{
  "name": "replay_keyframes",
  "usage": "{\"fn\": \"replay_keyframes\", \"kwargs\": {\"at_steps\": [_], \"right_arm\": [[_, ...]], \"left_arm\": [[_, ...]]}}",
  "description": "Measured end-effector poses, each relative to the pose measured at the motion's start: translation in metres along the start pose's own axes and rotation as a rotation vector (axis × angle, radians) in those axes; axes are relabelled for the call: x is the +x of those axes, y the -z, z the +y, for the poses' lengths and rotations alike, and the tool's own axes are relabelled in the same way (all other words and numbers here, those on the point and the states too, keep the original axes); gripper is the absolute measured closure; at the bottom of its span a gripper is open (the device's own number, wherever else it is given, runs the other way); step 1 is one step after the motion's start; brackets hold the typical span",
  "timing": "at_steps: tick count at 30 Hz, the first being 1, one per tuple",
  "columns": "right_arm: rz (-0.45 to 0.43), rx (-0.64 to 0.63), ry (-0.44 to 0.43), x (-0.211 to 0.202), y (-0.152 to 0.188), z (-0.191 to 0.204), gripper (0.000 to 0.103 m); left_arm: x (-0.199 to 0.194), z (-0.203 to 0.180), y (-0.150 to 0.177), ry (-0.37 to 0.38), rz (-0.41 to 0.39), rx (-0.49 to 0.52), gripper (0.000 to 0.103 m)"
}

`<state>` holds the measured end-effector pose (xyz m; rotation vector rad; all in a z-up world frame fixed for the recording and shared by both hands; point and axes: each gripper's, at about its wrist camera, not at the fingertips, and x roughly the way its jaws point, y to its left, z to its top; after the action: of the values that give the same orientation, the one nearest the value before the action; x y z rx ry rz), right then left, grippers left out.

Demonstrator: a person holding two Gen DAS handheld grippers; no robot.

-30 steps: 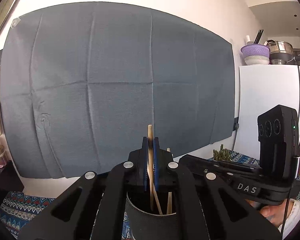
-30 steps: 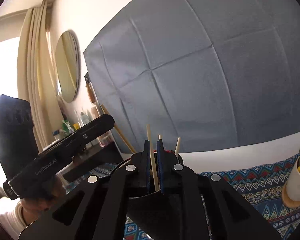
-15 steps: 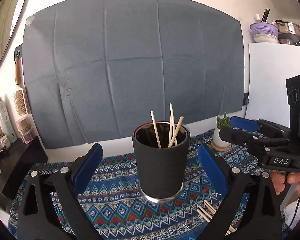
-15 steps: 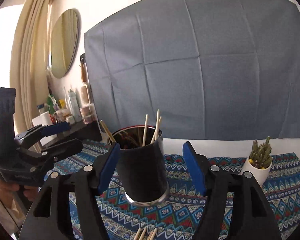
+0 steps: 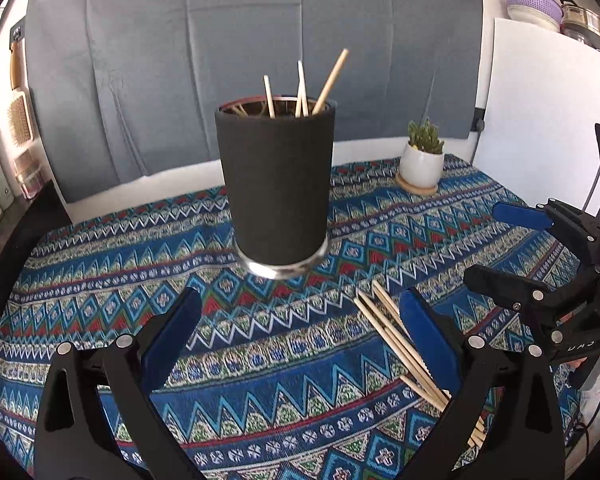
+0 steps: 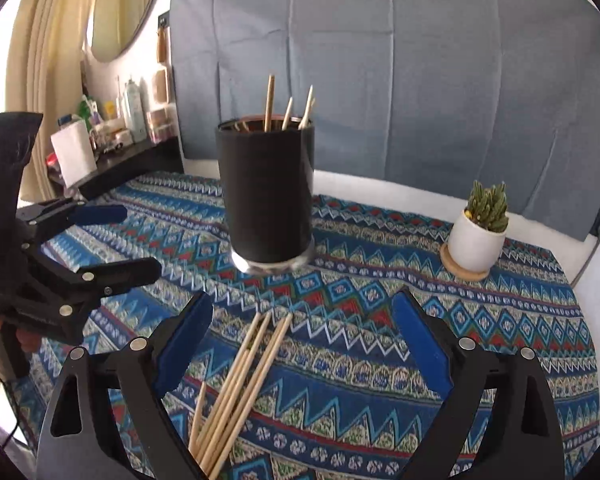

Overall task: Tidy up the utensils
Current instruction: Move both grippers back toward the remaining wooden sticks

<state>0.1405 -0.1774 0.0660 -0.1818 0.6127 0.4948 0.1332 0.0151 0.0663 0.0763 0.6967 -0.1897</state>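
A black cup [image 5: 276, 184] with a metal base stands upright on the patterned cloth and holds several wooden chopsticks [image 5: 300, 88]; it also shows in the right wrist view [image 6: 266, 192]. A bundle of loose chopsticks [image 5: 396, 332] lies on the cloth in front of the cup, seen too in the right wrist view [image 6: 244, 380]. My left gripper [image 5: 300, 332] is open and empty, back from the cup. My right gripper [image 6: 302, 340] is open and empty above the loose chopsticks. Each gripper shows in the other's view, the right one [image 5: 512, 244] and the left one [image 6: 116, 240].
A small cactus in a white pot [image 6: 478, 236] stands on a wooden coaster at the back right of the patterned cloth [image 5: 260, 360]. A dark shelf with bottles and a paper roll [image 6: 74, 152] is at the left. A grey cloth [image 5: 260, 40] hangs on the wall behind.
Both grippers were shut on chopsticks over the cup a second ago. They have opened, left the chopsticks in the cup, and drawn back and down toward the table.
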Motion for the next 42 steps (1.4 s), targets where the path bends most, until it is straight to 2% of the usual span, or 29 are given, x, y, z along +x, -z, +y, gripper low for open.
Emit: {"fn": "replay_keyframes", "kwargs": {"at_steps": [4,12,21,26,31,35,38,42], "right_arm": [[0.116,-0.050,0.029,0.004,0.026,0.009,0.016],[0.298,-0.134,-0.015,-0.007,0.073,0.028,0.016],[0.478,-0.118,-0.070,-0.024,0.104,0.031,0.016],[0.508,-0.081,-0.073,-0.025,0.108,0.029,0.015],[0.546,-0.074,-0.116,-0.024,0.107,0.034,0.015],[0.515,-0.084,-0.115,-0.031,0.100,0.038,0.015],[0.516,-0.018,-0.143,-0.031,0.097,0.036,0.015],[0.526,0.032,-0.169,-0.025,0.093,0.039,0.015]], "left_arm": [[0.008,-0.006,0.015,0.028,0.069,-0.007,0.006],[0.025,-0.019,0.036,0.060,0.148,0.041,0.006],[0.043,-0.023,0.044,0.069,0.207,0.053,0.006],[0.054,-0.027,0.050,0.072,0.251,0.062,0.006],[0.061,-0.031,0.052,0.052,0.274,0.082,0.006],[0.068,-0.032,0.052,0.054,0.309,0.079,0.006],[0.071,-0.029,0.052,0.058,0.334,0.068,0.006],[0.072,-0.025,0.050,0.029,0.342,0.072,0.006]]}}
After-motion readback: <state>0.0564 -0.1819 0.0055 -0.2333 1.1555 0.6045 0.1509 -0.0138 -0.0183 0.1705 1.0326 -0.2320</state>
